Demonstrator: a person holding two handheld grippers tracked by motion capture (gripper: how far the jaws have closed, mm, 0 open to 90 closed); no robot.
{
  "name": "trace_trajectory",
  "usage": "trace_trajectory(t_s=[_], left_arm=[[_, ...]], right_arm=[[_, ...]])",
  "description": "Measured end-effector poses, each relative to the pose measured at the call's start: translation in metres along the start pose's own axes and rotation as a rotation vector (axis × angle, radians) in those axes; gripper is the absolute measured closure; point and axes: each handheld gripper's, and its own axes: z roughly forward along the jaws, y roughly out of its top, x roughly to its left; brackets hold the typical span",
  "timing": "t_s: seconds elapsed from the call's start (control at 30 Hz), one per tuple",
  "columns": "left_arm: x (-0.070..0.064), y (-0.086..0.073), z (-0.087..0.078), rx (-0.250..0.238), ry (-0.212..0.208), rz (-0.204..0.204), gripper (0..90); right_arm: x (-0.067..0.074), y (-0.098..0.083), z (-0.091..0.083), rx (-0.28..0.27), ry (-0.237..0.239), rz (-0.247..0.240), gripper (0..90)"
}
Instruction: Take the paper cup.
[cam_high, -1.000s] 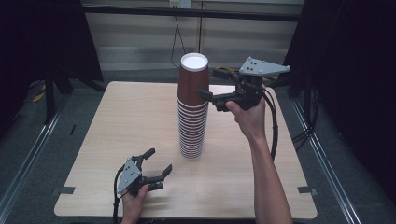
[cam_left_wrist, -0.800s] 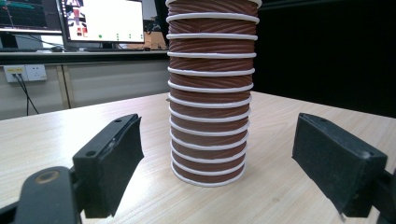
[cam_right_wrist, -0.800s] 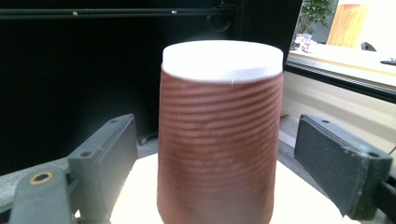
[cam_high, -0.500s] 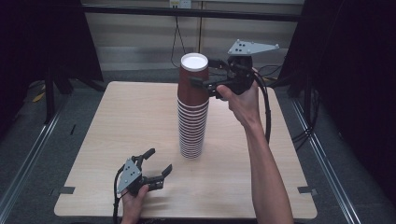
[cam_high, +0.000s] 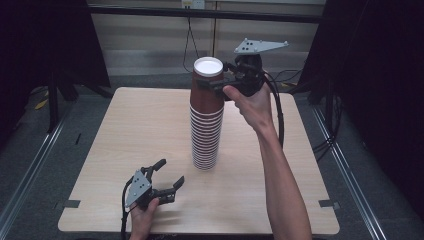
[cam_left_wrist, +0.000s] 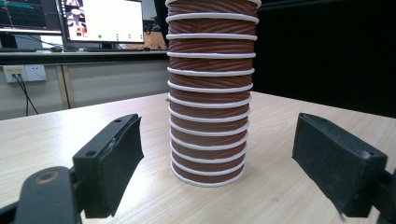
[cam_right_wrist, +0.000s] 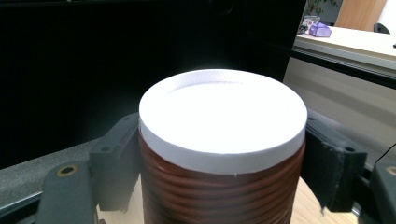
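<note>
A tall stack of brown ribbed paper cups (cam_high: 204, 140) with white rims stands in the middle of the wooden table (cam_high: 125, 130). My right gripper (cam_high: 212, 84) is up at the stack's top. Its jaws hug both sides of the top cup (cam_high: 207, 97), whose white mouth (cam_right_wrist: 219, 116) sits between the pads in the right gripper view. My left gripper (cam_high: 170, 172) rests low near the table's front edge. It stands open with nothing in it, and the lower stack (cam_left_wrist: 210, 93) rises a little beyond its jaws.
Dark frames and rails border the table on both sides. Cables (cam_high: 277, 115) trail from the right gripper across the back right. A wall with monitors (cam_left_wrist: 102, 21) lies beyond the far edge.
My right gripper has risen and moved from beside the upper stack to its top, so that its jaws now flank the top cup. The left gripper has stayed put.
</note>
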Motion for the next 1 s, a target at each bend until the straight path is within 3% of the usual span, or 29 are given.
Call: trace_trajectory(t_s=[0.53,1.0], left_arm=[[0.0,0.0,0.0,-0.001,-0.001,0.0,15.6],[0.0,0.0,0.0,0.0,-0.001,0.0,15.6]], right_arm=[[0.003,0.006,-0.006,-0.052,-0.019,-0.011,23.5],[0.002,0.012,-0.014,-0.132,-0.023,0.0,23.7]])
